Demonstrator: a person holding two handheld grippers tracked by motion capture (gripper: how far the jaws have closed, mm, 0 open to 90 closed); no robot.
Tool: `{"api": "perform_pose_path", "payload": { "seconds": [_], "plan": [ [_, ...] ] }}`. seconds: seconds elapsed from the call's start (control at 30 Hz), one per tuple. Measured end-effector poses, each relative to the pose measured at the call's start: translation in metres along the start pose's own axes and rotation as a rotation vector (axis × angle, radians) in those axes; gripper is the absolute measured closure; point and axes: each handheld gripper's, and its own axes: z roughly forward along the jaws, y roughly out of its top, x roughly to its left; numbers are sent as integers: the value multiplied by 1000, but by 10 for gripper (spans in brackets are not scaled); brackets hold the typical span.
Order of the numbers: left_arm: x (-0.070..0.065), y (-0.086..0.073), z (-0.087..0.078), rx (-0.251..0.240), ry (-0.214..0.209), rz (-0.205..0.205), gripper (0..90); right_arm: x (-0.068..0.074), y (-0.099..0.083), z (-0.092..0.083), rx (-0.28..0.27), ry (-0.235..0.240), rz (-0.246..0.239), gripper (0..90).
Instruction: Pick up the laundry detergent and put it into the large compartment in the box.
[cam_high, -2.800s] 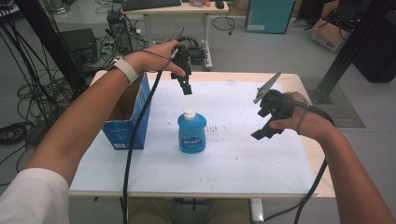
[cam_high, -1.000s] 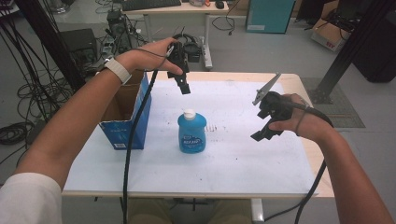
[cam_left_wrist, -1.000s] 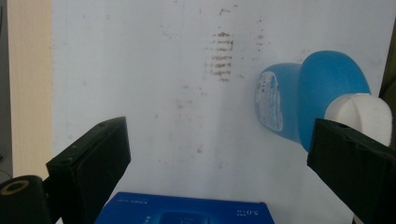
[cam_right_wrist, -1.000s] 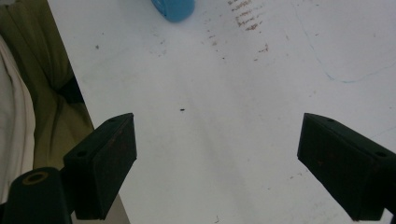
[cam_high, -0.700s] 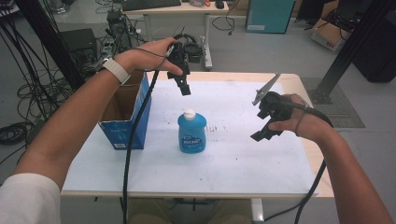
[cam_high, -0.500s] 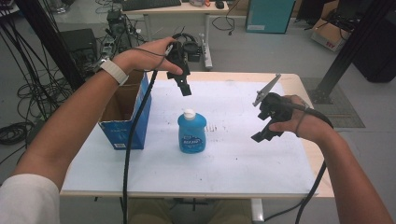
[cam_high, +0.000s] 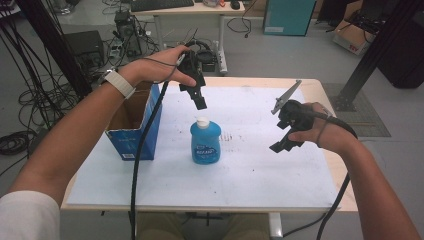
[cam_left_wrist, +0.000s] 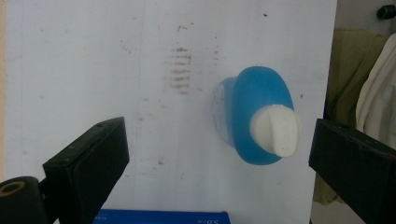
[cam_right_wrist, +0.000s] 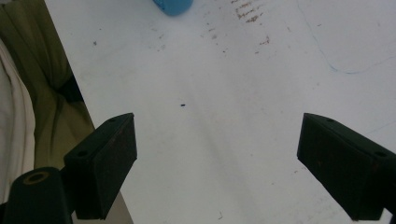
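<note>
White paper (cam_high: 250, 175) covered the table, with cables and desks on the floor beyond. At nine o'clock stood an open blue cardboard box (cam_high: 135, 135). Just above the center, at about eleven o'clock, the left gripper (cam_high: 199, 102) hung with its jaws spread wide, pointing down at the soap bottle (cam_high: 205, 141), which stood upright at the center, apart from the box, untouched. At three o'clock the right gripper (cam_high: 282, 145) hovered over bare paper, jaws wide apart and empty.
</note>
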Motion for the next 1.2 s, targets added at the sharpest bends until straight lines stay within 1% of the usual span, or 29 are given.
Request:
{"api": "perform_pose_path", "payload": {
  "seconds": [0.07,0.1,0.17,0.23,0.3,0.4,0.43,0.5,0.6,0.67,0.73,0.83,0.87,1.07,1.17,1.2],
  "plan": [
    [-4,1,-1,0,2,8,50,1,0,0,3,0,-2,121],
    [-4,1,-1,0,2,8,50,1,0,0,3,0,-2,121],
    [-9,2,-1,2,5,23,50,2,0,1,2,-3,1,121],
    [-11,2,1,4,6,22,49,2,0,1,2,-3,-3,121],
    [-16,4,5,17,-10,25,49,3,0,0,1,-6,1,121],
    [-21,4,10,27,-10,35,52,4,-1,0,-1,-5,4,121],
    [-22,5,11,21,-5,34,55,4,-1,0,1,-4,6,121],
    [-23,5,12,12,-9,34,55,4,-2,1,0,-2,5,121],
    [-24,5,14,13,-16,31,54,5,-3,2,6,0,3,128],
    [-25,5,18,24,-19,31,59,5,-4,3,3,0,3,128],
    [-26,5,22,25,-34,24,55,5,-4,3,4,-1,4,128],
    [-28,4,27,31,-39,23,55,6,-4,3,3,2,4,128],
    [-29,4,29,36,-24,32,56,6,-4,4,6,1,5,128],
    [-32,4,36,33,-47,34,56,6,-4,7,13,6,5,128],
    [-31,3,44,50,-40,28,58,6,-4,8,12,7,2,128],
    [-31,2,45,46,-34,28,59,6,-4,8,12,7,2,128]
  ]
}}
